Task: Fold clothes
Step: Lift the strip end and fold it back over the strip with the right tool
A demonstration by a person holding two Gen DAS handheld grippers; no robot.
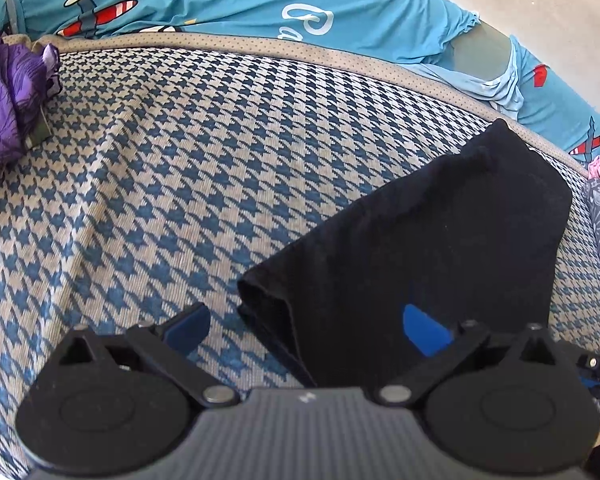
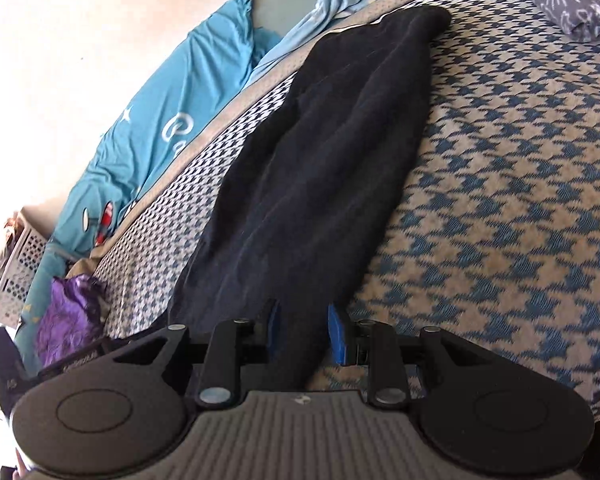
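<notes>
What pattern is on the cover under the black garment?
Blue-and-beige houndstooth woven bed cover, clearest in the left wrist view, under the folded black fabric garment.

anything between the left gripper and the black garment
Nothing visible. The left gripper is open right at the black garment, one blue finger over the cloth, the other over the bare houndstooth cover. The purple cloth lies far aside.

matt black cloth garment on a coarse woven houndstooth cover; crinkled, glossy purple fabric.
</notes>
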